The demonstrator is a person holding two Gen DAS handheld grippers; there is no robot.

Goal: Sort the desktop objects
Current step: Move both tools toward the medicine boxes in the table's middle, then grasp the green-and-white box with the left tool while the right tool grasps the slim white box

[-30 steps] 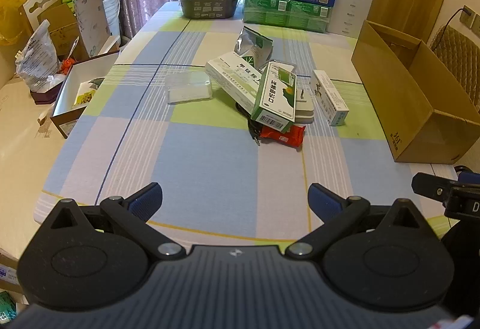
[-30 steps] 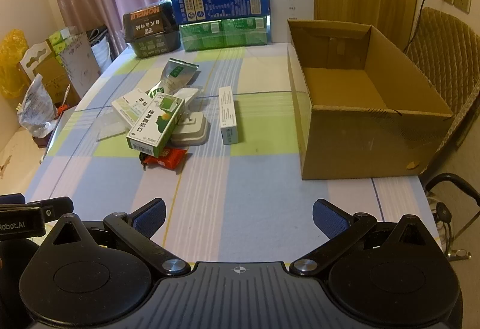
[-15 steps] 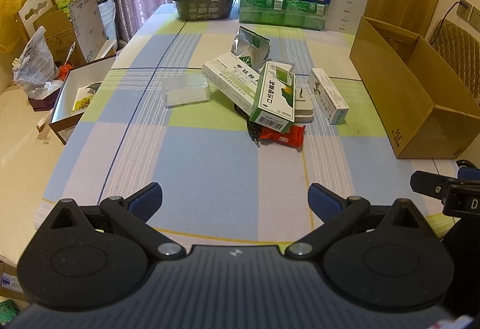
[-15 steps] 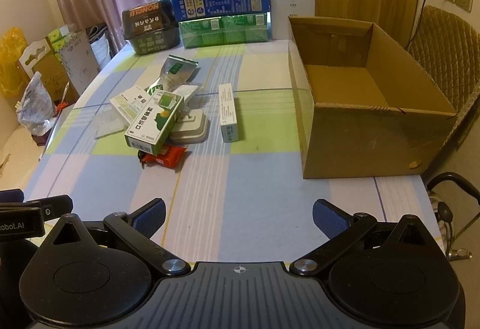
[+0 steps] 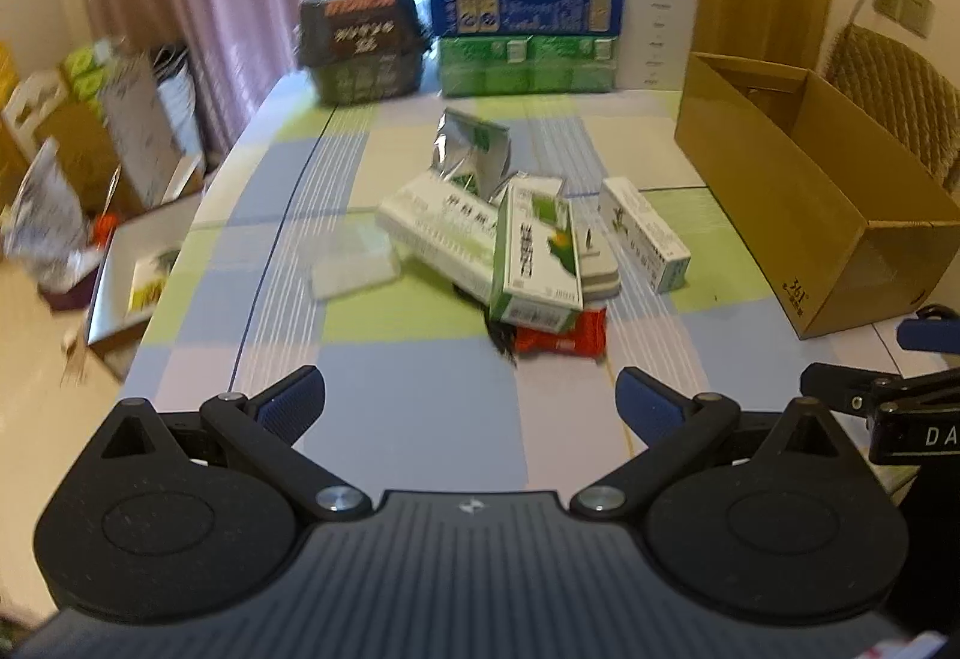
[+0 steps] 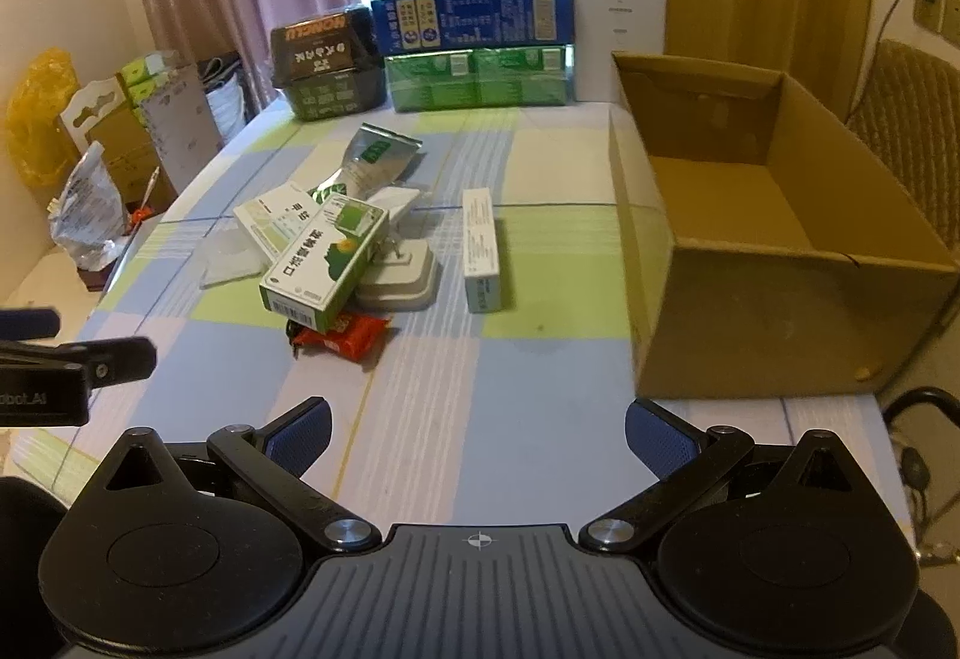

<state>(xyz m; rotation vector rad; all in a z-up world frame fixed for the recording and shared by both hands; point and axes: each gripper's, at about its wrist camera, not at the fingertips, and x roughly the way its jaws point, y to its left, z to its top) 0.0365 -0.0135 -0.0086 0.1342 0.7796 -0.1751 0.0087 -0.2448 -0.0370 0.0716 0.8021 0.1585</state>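
We held the left hand-held gripper (image 5: 468, 398) and right hand-held gripper (image 6: 477, 428) over the near edge of the bench (image 6: 480, 389), jaws of both spread apart and empty, well short of the clutter. The green box (image 6: 327, 257) lay tilted atop a red packet (image 6: 345, 336) mid-bench. In our judgement the carton (image 6: 780, 263), open and empty at the right, stood ready for sorted items.
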